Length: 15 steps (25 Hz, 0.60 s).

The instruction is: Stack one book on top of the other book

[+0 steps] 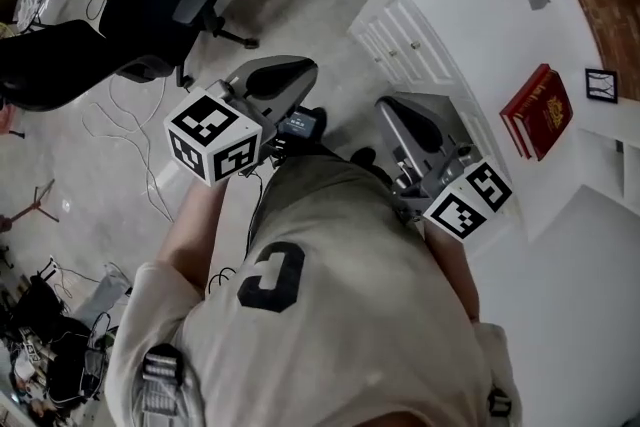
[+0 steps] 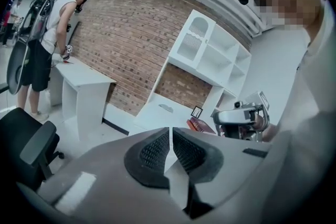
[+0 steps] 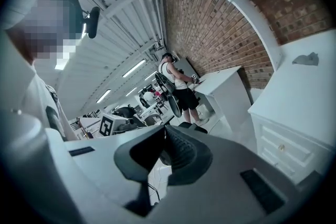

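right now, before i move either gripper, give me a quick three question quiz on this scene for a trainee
1. Multiple choice: where do the red books lie?
A. on the white cabinet
B. on the black chair
C. on the floor

2. True or false: the right gripper is shut on a book.

3. Fill the gap: the jaws of the left gripper are ____, with nothing between them.

Key
1. A
2. False: its jaws are together and hold nothing.
3. shut
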Motion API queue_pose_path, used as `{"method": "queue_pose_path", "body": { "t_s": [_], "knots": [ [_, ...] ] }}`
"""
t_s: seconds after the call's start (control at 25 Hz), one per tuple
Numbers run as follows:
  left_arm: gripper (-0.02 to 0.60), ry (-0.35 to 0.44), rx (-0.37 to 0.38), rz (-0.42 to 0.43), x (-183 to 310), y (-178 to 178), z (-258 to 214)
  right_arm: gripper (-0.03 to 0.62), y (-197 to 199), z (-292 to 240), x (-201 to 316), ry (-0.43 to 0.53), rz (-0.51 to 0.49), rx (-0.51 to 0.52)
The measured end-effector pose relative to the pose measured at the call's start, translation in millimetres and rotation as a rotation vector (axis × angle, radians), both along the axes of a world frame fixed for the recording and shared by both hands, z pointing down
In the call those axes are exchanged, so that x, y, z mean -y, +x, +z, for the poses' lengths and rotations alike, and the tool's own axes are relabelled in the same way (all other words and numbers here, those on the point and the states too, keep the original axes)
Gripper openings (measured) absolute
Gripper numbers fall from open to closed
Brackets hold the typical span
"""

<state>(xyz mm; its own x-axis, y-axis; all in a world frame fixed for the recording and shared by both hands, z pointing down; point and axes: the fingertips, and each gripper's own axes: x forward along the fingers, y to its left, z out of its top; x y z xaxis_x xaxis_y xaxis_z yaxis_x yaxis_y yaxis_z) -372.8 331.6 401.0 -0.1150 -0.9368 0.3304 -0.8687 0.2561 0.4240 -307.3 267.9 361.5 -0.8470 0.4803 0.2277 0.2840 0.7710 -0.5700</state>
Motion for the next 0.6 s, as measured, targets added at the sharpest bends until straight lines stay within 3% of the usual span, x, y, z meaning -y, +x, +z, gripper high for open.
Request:
{"method": "queue_pose_path", "body": {
  "t_s": [0.32, 0.6],
  "knots": [
    [0.019, 0.007, 0.013, 0.045, 20.3, 42.3, -10.7, 0.008, 35.7, -10.1, 12.0, 0.016, 0.021, 0.039],
    [0.019, 0.004, 0.038, 0.159, 65.7, 109.5, -22.0, 0.008, 93.3, -20.9, 44.4, -0.015, 0.093, 0.086]
  ]
}}
